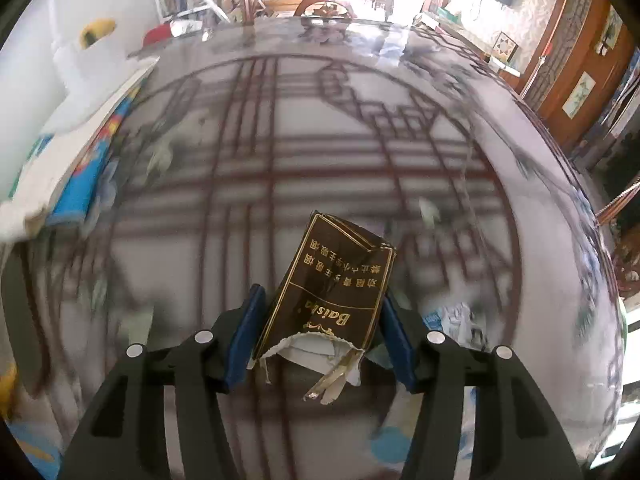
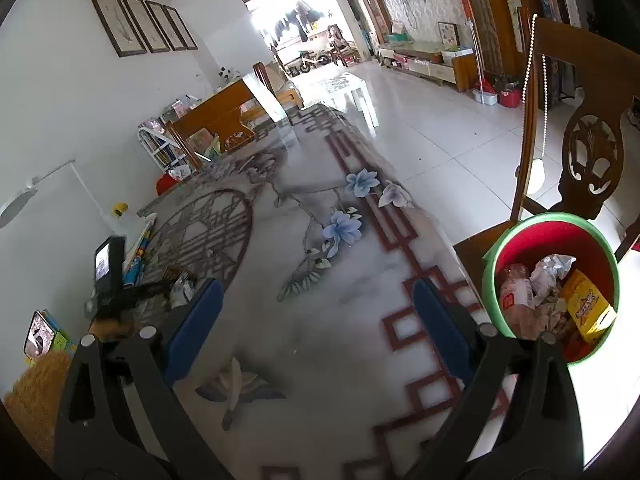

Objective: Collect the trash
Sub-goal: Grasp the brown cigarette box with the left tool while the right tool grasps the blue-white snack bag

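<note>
My left gripper (image 1: 320, 320) is shut on a torn dark brown cigarette pack (image 1: 332, 284) with gold print and holds it above the patterned table (image 1: 280, 152). A crumpled white and blue wrapper (image 1: 460, 322) lies on the table just right of it. My right gripper (image 2: 316, 316) is open and empty over the table's near right part. A green bin with a red inside (image 2: 490, 280) stands on a chair past the table's right edge; it holds crumpled paper, a yellow box (image 2: 588, 306) and other wrappers. The left gripper (image 2: 120, 292) also shows far left in the right wrist view.
Blue picture books (image 1: 92, 168) and white paper lie along the table's left edge by the wall. A carved wooden chair (image 2: 592, 152) stands behind the bin. A tiled floor (image 2: 440, 120) lies right of the table.
</note>
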The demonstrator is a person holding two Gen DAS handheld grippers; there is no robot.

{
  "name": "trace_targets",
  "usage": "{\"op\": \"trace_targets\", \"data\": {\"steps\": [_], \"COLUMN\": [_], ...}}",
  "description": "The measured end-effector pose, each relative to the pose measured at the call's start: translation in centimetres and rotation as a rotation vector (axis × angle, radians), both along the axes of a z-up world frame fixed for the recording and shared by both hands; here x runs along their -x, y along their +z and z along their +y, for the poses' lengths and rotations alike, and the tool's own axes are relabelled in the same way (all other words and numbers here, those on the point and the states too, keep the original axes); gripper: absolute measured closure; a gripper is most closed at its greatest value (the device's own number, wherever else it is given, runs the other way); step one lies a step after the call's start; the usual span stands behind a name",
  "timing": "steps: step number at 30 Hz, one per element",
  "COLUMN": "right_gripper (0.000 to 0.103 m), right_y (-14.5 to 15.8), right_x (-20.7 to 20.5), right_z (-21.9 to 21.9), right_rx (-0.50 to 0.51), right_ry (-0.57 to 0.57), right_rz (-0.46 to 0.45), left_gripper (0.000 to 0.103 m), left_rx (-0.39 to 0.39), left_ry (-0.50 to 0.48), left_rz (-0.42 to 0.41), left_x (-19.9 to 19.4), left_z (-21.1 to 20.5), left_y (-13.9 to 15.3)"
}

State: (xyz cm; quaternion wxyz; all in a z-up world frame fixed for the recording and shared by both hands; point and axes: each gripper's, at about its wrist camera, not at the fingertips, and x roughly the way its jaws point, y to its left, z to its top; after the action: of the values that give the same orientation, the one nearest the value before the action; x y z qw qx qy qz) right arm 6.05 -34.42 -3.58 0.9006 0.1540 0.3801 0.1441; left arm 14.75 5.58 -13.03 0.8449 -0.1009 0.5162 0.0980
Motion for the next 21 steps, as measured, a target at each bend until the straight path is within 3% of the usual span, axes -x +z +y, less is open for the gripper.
{"op": "trace_targets", "data": {"steps": [7,11,15,19,21], "right_gripper": [0.008,0.008,0.008,0.008,0.008], "right_y": [-0.3,-0.8,-1.9,-3.8,-4.3], "right_x": [-0.1,-0.4,-1.2,-2.4,-2.8], "right_z": [1.8,3.1,6.3,10.7,13.7], "right_rx": [0.109,0.187,0.203,0.166,0.207], "right_ry": [0.028,0.032,0.117,0.232,0.294], "right_rz": [0.017,0.046,0.075,0.169,0.17], "left_gripper": [0.05,0.05,0.05,0.05,0.049], "left_rx": [0.1,0.233,0.181,0.196,0.196], "left_ry": [-0.018,0.019,0.088,0.119,0.12], "left_rz": [0.002,-0.056,-0.134,-0.155,-0.172], "left_x": [8.4,12.8,15.7,15.6,15.6], "left_z": [-1.0,-1.0,-0.3,0.7,0.7], "left_y": [-0.1,0.6,1.2,1.3,1.5]}}
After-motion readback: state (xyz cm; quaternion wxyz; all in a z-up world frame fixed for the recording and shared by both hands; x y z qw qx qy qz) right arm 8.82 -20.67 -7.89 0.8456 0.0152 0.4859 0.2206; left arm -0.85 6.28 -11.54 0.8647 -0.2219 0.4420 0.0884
